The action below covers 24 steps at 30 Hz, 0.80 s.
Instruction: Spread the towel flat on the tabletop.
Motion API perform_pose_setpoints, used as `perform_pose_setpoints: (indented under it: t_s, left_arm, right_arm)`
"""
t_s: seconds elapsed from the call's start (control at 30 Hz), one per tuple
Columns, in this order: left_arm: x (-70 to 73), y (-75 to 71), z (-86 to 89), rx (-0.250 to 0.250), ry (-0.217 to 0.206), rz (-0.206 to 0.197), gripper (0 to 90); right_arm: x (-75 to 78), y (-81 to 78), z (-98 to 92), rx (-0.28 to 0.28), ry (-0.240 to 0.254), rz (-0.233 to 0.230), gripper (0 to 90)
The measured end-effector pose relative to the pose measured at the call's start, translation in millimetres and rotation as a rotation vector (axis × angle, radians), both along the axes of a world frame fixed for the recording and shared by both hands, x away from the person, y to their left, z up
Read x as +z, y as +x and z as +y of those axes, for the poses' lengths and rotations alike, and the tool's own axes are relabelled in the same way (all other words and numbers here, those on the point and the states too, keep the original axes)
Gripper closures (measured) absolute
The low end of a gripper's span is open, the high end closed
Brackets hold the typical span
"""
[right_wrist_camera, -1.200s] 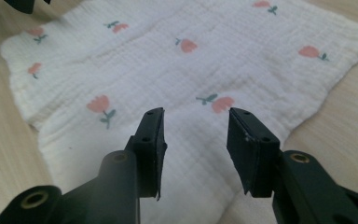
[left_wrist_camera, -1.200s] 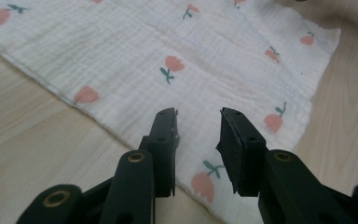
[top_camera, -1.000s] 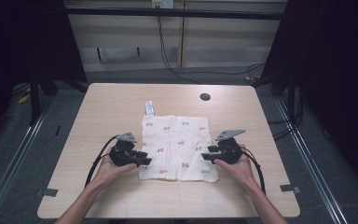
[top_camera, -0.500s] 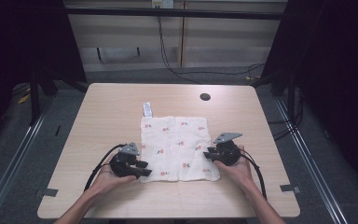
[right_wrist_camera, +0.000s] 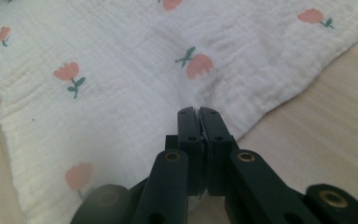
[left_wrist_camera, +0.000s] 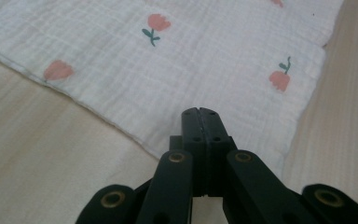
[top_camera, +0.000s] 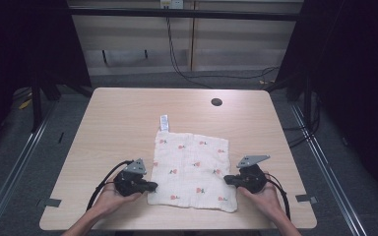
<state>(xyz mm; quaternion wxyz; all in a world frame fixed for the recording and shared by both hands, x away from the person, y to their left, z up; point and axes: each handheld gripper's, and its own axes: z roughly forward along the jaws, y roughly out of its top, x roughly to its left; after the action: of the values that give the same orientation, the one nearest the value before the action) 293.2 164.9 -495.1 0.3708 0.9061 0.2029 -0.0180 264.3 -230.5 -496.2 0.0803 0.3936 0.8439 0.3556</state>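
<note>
**Cloth Pinched at Both Near Edges**

While the cloth [top_camera: 192,169] lies flat on the table [top_camera: 118,118], its side edges are clamped — left gripper [top_camera: 150,186] at 9 o'clock, right gripper [top_camera: 228,180] at 3 o'clock, jaws just closed on fabric.

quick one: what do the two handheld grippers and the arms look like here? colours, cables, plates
Both the left gripper and the right gripper are black, with a grey three-cornered plate on top and a black cable looping back toward the person. In the gripper views, each has two flat black jaws on black link arms with brass-coloured pivot pins. The forearms are bare; no sleeves visible.
</note>
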Motion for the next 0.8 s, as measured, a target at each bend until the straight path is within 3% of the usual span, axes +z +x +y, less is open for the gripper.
perform_pose_setpoints:
  t_s: [0.1, 0.13, 0.23, 0.4, 0.5, 0.53, 0.57, 0.6, 0.67, 0.7, 0.73, 0.8]
  left_arm:
    - [0.4, -3.5, 0.2, -0.012, 0.003, 0.013, 90.0]
    - [0.5, -6.8, 1.3, -0.013, -0.002, 0.040, 90.0]
    - [1.2, -12.2, 2.8, -0.030, 0.003, 0.048, 90.0]
    - [2.0, -21.0, 5.1, -0.062, 0.005, 0.054, 90.0]
    - [2.0, -18.2, 5.1, -0.074, -0.001, 0.070, 85.6]
    - [2.1, -15.8, 4.2, -0.074, -0.027, 0.087, 80.3]
    - [2.1, -15.8, 4.2, -0.074, -0.027, 0.087, 76.7]
    - [3.1, -14.3, 3.4, -0.055, -0.040, 0.092, 76.7]
    - [6.6, -10.6, 3.0, -0.022, -0.050, 0.068, 65.4]
    - [7.7, -7.8, 3.1, -0.019, -0.071, 0.071, 65.4]
    - [9.9, -4.7, 3.6, -0.016, -0.066, 0.059, 62.9]
    - [9.6, 5.2, 6.0, 0.038, -0.092, 0.072, 59.1]
  right_arm:
    - [0.5, -6.7, 0.4, 0.012, 0.004, 0.004, 88.1]
    - [0.8, -8.7, 0.8, 0.012, 0.004, 0.008, 88.1]
    - [0.2, -11.0, 0.8, 0.017, 0.019, 0.013, 88.0]
    - [1.3, -17.9, 7.2, 0.009, 0.001, 0.013, 86.0]
    - [2.3, -16.8, 8.9, 0.004, 0.002, 0.005, 79.2]
    - [4.1, -14.6, 8.4, 0.000, 0.024, -0.003, 75.1]
    - [4.1, -14.6, 8.4, 0.000, 0.024, -0.003, 75.1]
    - [4.9, -13.3, 8.0, -0.002, 0.024, -0.017, 73.2]
    - [7.9, -5.3, 3.2, -0.020, 0.045, -0.039, 71.6]
    - [7.9, -5.3, 3.2, -0.020, 0.045, -0.039, 71.6]
    - [10.7, 1.2, -0.6, -0.033, 0.055, -0.055, 71.1]
    - [15.1, 7.4, -3.7, -0.051, 0.068, -0.066, 71.1]
